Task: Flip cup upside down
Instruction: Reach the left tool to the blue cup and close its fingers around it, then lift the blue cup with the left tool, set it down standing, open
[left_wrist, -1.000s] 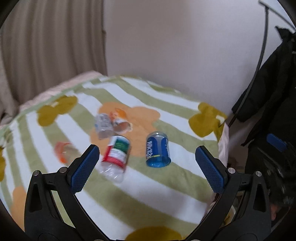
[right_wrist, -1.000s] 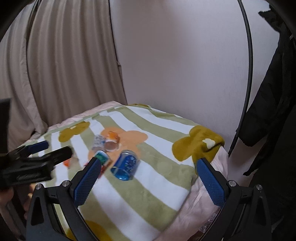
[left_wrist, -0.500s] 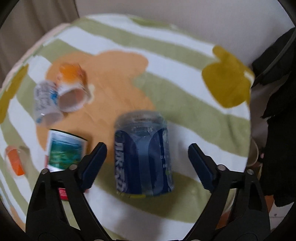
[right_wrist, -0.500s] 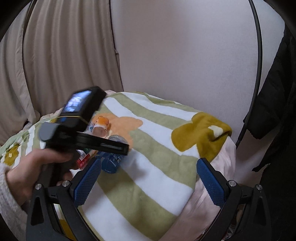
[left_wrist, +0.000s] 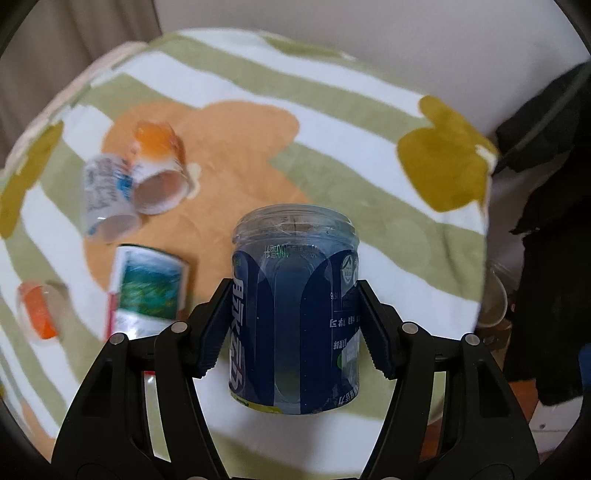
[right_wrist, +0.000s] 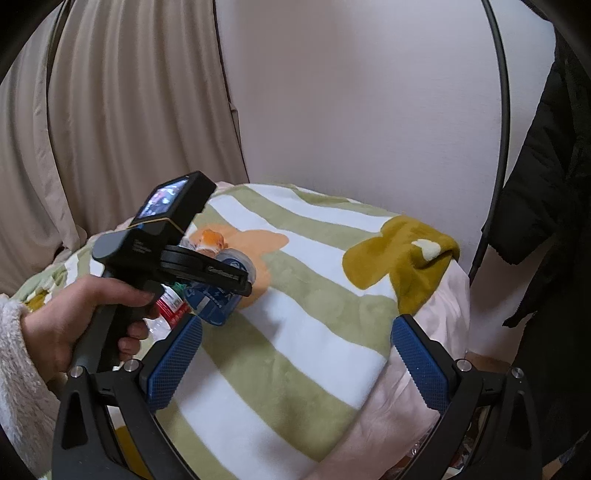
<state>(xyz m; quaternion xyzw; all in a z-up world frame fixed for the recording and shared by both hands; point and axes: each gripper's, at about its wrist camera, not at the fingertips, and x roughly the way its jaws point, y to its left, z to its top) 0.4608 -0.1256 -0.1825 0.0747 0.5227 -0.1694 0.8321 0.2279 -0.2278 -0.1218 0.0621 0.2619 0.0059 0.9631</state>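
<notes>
- Closed in since half a second ago: the left gripper now pinches the blue-labelled clear plastic cup, one pad flat on each flank of the label, where before the jaws stood spread with the cup loose between them.
- Means the grasp looks made — by judgement, lift and turn-over come next; cup lies on its side on the striped blanket, open rim pointing away from the jaws, base toward them.
- Just left of the left jaw: a green-and-red labelled cup, on its side, apart from the grip.
- Farther left, an orange cup; beyond the jaws to the left, two more tipped cups touching each other.
- Right gripper — jaws spread wide, holding nothing, hovering over the blanket edge; the clamped cup just ahead of its left jaw, under the left gripper.
</notes>
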